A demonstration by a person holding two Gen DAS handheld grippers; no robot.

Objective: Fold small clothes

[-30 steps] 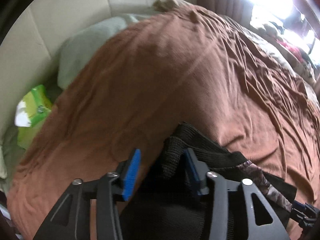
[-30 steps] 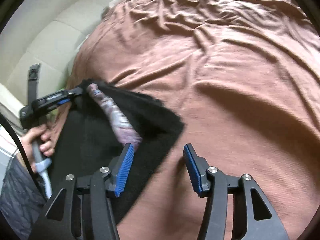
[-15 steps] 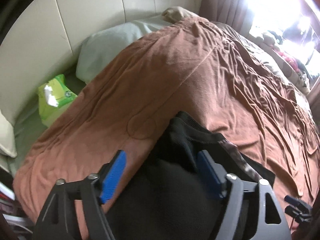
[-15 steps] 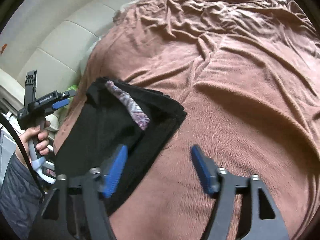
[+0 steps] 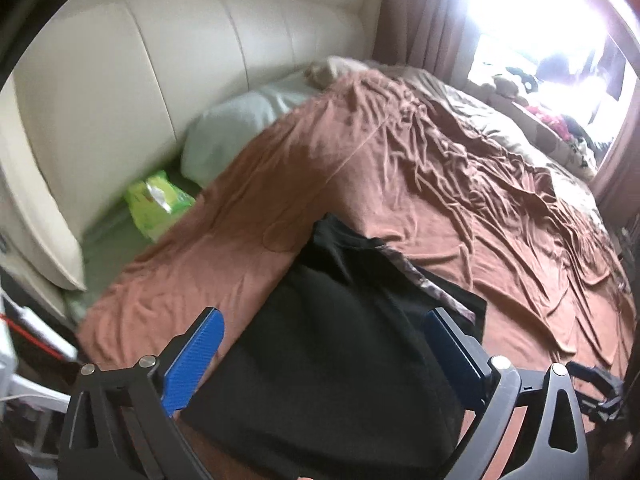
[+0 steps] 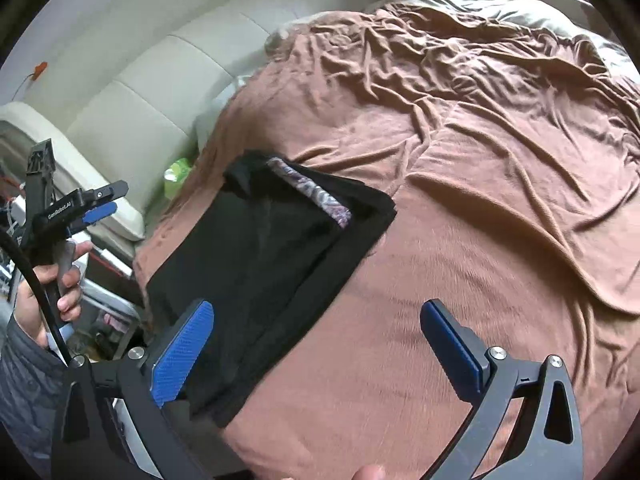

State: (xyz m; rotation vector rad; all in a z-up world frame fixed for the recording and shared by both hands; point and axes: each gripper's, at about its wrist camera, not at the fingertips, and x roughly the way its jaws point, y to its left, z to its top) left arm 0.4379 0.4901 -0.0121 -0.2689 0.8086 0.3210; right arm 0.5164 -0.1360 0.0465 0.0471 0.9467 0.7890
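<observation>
A wide bed covered by a wrinkled brown fleece blanket (image 5: 400, 184) fills most of the room. At ten o'clock stands a cream padded leather headboard (image 5: 200, 60) with vertical seams. A pale green pillow (image 5: 240, 128) lies against it, and a lime-green plastic packet (image 5: 158, 200) sits below the pillow. At two o'clock a blown-out bright window (image 5: 540, 20) glares beside a dark reddish-brown curtain (image 5: 424, 8).

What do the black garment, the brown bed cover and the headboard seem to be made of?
Black garment: probably knit fabric, matte; it lies limp and folded.
Brown bed cover: soft fleece-like cloth, by its fuzzy surface and fine wrinkles.
Headboard: likely cream leather or imitation, smooth, slightly shiny, padded panels.
</observation>
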